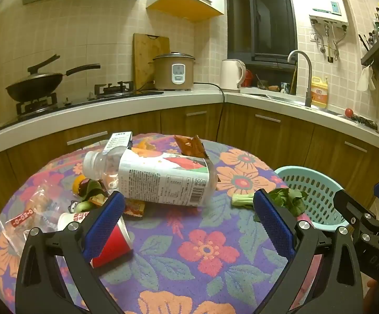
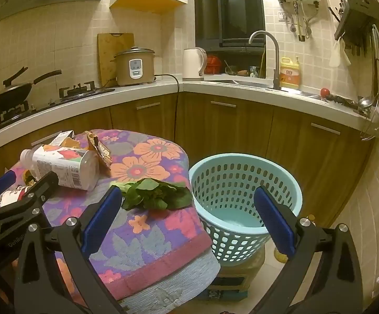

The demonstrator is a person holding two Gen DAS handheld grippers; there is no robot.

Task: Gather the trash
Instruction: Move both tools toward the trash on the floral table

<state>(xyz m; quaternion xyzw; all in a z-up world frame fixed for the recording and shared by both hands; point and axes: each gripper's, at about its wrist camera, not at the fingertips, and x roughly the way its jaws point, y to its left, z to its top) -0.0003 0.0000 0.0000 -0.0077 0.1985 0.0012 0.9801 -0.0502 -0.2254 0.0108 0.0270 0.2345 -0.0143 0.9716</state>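
Observation:
Trash lies on a round table with a floral cloth (image 1: pixel 205 251). A plastic bottle (image 1: pixel 150 175) lies on its side in the middle, also in the right wrist view (image 2: pixel 63 167). A red paper cup (image 1: pixel 111 243) lies by my left gripper's left finger. A leafy green (image 1: pixel 276 200) lies near the right edge, also in the right wrist view (image 2: pixel 155 193). A brown wrapper (image 1: pixel 190 145), a small carton (image 1: pixel 118 138) and a clear bag (image 1: pixel 29 214) lie around. My left gripper (image 1: pixel 189 225) is open and empty before the bottle. My right gripper (image 2: pixel 189 222) is open and empty, between the leafy green and a light-blue basket (image 2: pixel 244 201).
The basket (image 1: pixel 312 193) stands on a box beside the table's right edge. Behind runs a kitchen counter (image 1: pixel 189 94) with a wok (image 1: pixel 35 83), a rice cooker (image 1: pixel 175 72), a kettle (image 1: pixel 231 74) and a sink tap (image 1: pixel 303 73). Vegetable scraps (image 1: pixel 90 191) lie left of the bottle.

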